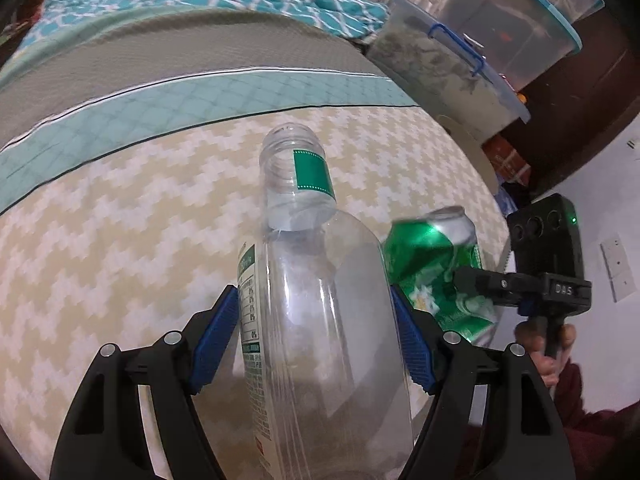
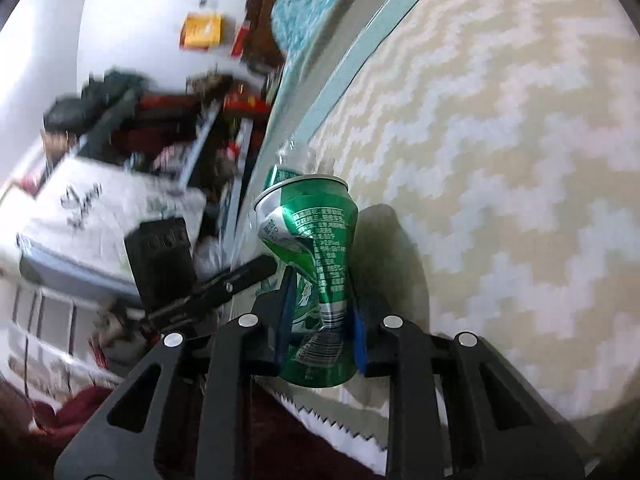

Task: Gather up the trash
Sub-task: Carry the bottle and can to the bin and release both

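1. Left wrist view: the left gripper (image 1: 316,340) has its jaws clamped on the body of a clear plastic bottle (image 1: 320,312), blue pads pressing it from both sides. The bottle runs from the 6 o'clock edge up toward the middle, open capless neck pointing away. I take the grip at the wide, stiff middle to be deliberate: it keeps an empty, light bottle from swinging or slipping out.

2. Same view, 3 o'clock: the right gripper (image 1: 468,280) holds a crushed green can (image 1: 436,268) just beside the bottle, its handle in the person's right hand (image 1: 548,356). Both items hang above the zigzag-patterned bed (image 1: 120,220), none resting on it. A lidded plastic storage box (image 1: 460,68) stands past the bed at 1 o'clock.

3. Right wrist view: the jaws are clenched on the dented waist of the can (image 2: 316,264), at centre toward 6 o'clock. The crease gives the pads a narrow place to bite, which likely explains the hold there. The left gripper's black body shows at 8 o'clock; the bed (image 2: 500,160) fills the right half.

4. Judgement: both pieces of trash look collected and lifted; no bin or bag is visible in the blurred clutter at 9 o'clock, so carrying them off remains.
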Action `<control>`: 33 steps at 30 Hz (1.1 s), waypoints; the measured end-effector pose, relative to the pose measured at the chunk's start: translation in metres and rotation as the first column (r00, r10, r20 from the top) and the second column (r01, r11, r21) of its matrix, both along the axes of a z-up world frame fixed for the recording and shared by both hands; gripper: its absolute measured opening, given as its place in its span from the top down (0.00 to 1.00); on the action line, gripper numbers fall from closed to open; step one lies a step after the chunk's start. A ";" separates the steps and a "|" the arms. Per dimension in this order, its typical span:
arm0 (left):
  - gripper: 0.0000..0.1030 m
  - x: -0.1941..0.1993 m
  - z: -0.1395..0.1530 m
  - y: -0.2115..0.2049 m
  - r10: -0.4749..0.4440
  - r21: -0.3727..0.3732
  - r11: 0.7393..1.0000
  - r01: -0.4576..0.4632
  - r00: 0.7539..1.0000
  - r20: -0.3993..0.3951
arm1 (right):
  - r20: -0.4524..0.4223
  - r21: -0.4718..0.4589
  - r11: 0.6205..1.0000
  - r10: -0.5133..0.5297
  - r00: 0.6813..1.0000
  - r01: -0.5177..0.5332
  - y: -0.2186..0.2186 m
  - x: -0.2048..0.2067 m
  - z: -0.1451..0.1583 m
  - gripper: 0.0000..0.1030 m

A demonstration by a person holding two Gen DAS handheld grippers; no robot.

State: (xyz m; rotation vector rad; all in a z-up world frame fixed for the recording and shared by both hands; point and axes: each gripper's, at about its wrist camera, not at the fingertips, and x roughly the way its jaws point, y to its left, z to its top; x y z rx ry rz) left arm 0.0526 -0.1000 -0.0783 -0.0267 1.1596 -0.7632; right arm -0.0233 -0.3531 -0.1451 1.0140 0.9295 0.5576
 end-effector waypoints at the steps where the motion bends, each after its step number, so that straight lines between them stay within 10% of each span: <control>1: 0.32 0.003 -0.001 -0.010 -0.017 0.000 1.000 0.017 1.000 -0.002 | 0.003 0.000 0.999 -0.048 0.999 0.048 -0.012 -0.002 0.000 0.74; 8: 0.32 0.027 -0.003 -0.099 -0.184 -0.009 0.983 0.184 0.983 -0.005 | 0.019 -0.054 0.951 -0.303 0.953 0.304 -0.096 -0.018 0.011 0.75; 18: 0.32 0.047 0.005 -0.316 -0.493 -0.017 0.870 0.493 0.870 -0.010 | 0.037 -0.146 0.780 -0.611 0.791 0.609 -0.244 -0.039 0.022 0.75; 25: 0.22 0.066 0.000 -0.428 -0.498 0.067 0.867 0.494 0.865 0.056 | 0.037 -0.267 0.689 -0.692 0.721 0.674 -0.325 -0.013 0.026 0.78; 28: 0.19 0.073 0.000 -0.453 -0.458 0.151 0.885 0.440 0.880 0.122 | 0.031 -0.354 0.648 -0.713 0.701 0.675 -0.335 -0.001 0.024 0.66; 30: 0.19 0.074 0.007 -0.449 -0.435 0.117 0.899 0.423 0.892 0.119 | 0.073 -0.356 0.613 -0.734 0.675 0.705 -0.332 -0.011 0.028 0.35; 33: 0.19 0.066 0.024 -0.427 -0.430 0.086 0.903 0.421 0.885 0.178 | 0.152 -0.375 0.562 -0.747 0.647 0.737 -0.322 -0.032 0.039 0.32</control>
